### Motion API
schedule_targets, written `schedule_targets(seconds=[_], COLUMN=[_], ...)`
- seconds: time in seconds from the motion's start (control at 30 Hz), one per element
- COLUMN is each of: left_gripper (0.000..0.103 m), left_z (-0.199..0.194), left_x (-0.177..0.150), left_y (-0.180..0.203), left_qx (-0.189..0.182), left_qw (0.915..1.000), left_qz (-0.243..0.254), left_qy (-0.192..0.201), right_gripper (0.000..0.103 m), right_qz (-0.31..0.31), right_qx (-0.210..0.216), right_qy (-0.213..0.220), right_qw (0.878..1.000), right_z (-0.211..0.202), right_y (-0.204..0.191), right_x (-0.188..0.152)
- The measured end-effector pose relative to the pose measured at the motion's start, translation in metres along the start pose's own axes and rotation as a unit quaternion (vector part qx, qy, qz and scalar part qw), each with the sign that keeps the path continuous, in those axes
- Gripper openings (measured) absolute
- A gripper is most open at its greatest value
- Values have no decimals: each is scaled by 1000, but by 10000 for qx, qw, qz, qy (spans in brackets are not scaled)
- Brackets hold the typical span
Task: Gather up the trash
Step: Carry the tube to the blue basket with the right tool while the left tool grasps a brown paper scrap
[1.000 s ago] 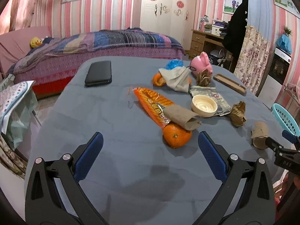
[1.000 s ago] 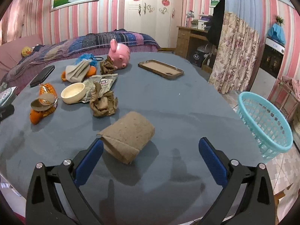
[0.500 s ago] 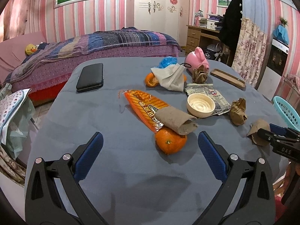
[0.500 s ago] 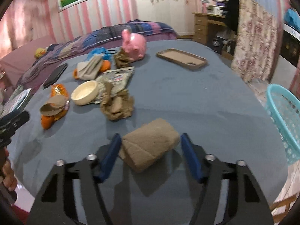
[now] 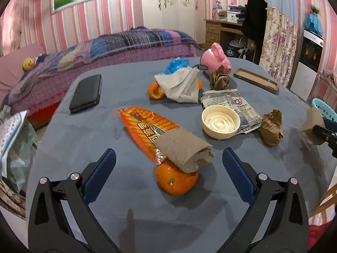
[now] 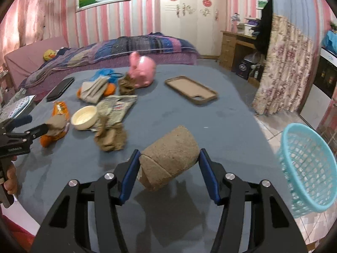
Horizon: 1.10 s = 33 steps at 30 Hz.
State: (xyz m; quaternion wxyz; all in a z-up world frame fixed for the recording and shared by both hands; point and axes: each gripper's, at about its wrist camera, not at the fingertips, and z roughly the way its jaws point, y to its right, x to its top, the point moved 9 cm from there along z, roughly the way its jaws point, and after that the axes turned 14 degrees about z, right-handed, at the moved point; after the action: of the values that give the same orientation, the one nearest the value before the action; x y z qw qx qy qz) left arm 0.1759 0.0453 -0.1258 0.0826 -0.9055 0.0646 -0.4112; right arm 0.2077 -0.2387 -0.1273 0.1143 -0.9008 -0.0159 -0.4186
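I'm gripping the paper roll (image 6: 169,158) in the right gripper (image 6: 168,172), whose jaws have just been closing on it, lifted above the table (image 6: 221,130). It's soft; it could slip short of the basket (image 6: 305,168). Only the left view is showing my left gripper (image 5: 168,175) gaping over the orange (image 5: 175,179).

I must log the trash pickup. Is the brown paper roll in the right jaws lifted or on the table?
Lifted: the brown paper roll hangs clamped in the right gripper, its shadow apart below.
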Motion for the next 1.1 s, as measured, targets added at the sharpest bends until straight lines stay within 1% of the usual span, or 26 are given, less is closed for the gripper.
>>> schedule_targets(seconds=[0.03, 0.07, 0.13, 0.17, 0.2, 0.23, 0.27, 0.33, 0.43, 0.5, 0.63, 0.7, 0.73, 0.83, 0.93, 1.03, 1.1], left_gripper=[90, 87, 78, 75, 68, 55, 47, 20, 5, 0, 0, 0, 0, 0, 0, 0, 0], left_z=[2, 4, 8, 9, 10, 10, 12, 15, 16, 11, -7, -19, -22, -33, -38, -37, -35], left_x=[-1, -1, -1, -1, 0, 0, 1, 1, 4, 8, 29, 50, 57, 88, 118, 143, 153], left_y=[1, 2, 4, 6, 8, 10, 13, 16, 16, 12, 6, 7, 8, 20, 45, 86, 111], left_qx=[-104, -135, -62, -35, -40, -66, -111, -135, -45, 107, 387, 434, 429, 292, 192, -36, -208], left_qw=[9999, 9999, 9999, 9998, 9998, 9997, 9995, 9992, 9991, 9991, 9981, 9970, 9968, 9956, 9930, 9896, 9880], left_qz=[-54, -57, 51, 115, 149, 181, 219, 286, 339, 357, 471, 530, 543, 543, 694, 881, 965], left_qy=[-41, -71, -138, -150, -153, -159, -181, -239, -263, -195, 107, 349, 410, 702, 939, 1139, 1185], right_gripper=[56, 56, 56, 56, 56, 56, 56, 56, 56, 56, 56, 56, 56, 56, 56, 56, 56], right_qz=[54, 121, 265, 316, 343, 356, 365, 395, 438, 489, 579, 671, 730, 885, 970, 1074, 1250], right_qx=[-29, -53, -82, -86, -96, -107, -122, -135, -200, -255, -376, -435, -478, -696, -972, -1305, -1453], right_qy=[17, 26, 37, 54, 97, 149, 197, 264, 330, 367, 541, 654, 714, 893, 1050, 1129, 1164], right_qw=[10000, 9999, 9996, 9995, 9993, 9992, 9991, 9988, 9983, 9978, 9961, 9946, 9936, 9896, 9850, 9791, 9745], right_z=[-1, -1, 0, -1, -1, -3, -5, -9, -12, -15, -27, -33, -36, -46, -56, -62, -66], right_y=[6, 12, 23, 26, 28, 30, 32, 35, 42, 49, 65, 77, 84, 111, 139, 174, 199], right_x=[0, 0, 0, 2, 5, 8, 11, 15, 19, 21, 32, 41, 46, 60, 70, 76, 78])
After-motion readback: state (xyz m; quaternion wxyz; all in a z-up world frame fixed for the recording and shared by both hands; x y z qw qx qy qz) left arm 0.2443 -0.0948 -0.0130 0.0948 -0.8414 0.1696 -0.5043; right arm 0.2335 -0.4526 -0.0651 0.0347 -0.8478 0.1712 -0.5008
